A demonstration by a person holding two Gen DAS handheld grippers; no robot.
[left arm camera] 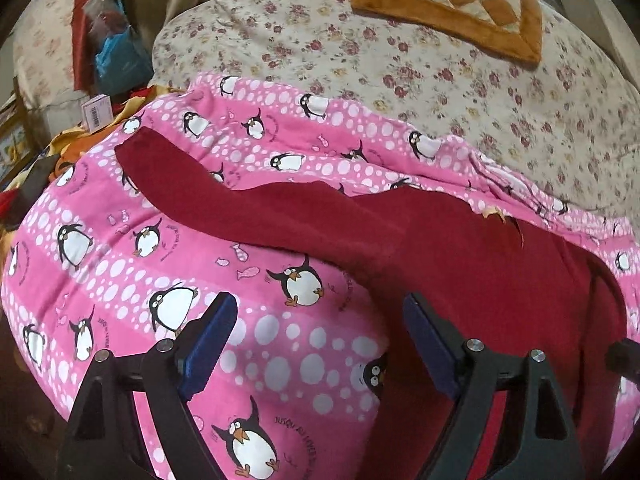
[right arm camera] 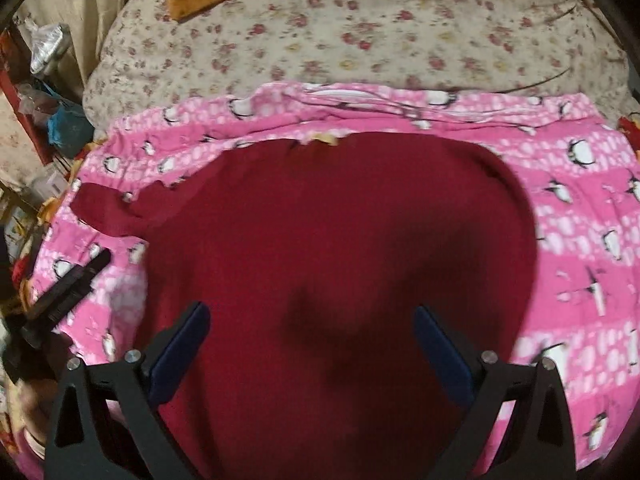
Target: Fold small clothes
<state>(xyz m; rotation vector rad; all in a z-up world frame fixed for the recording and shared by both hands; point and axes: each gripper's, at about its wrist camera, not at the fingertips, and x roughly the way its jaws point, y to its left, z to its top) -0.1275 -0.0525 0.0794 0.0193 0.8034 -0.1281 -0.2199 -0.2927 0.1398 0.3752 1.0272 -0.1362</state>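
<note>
1. The left gripper (left arm camera: 320,320) is held low over the bed, tilted forward and down; its blue-padded fingers (left arm camera: 208,336) are spread wide and nothing is gripped between them.
2. The right gripper (right arm camera: 312,332) is likewise angled down, its jaws set wide apart and empty, and it is poised over the middle of the dark red garment (right arm camera: 340,240).
3. In the right wrist view, the left gripper is seen at the left edge, over the blanket just beside the garment.
4. The garment is laid flat on a pink penguin-print blanket (left arm camera: 120,248), with one sleeve (left arm camera: 192,176) stretched out to the left.
5. Beyond the blanket, a floral bedcover (left arm camera: 440,80) is seen, and an orange-bordered checked cushion (left arm camera: 452,0) is laid on it.
</note>
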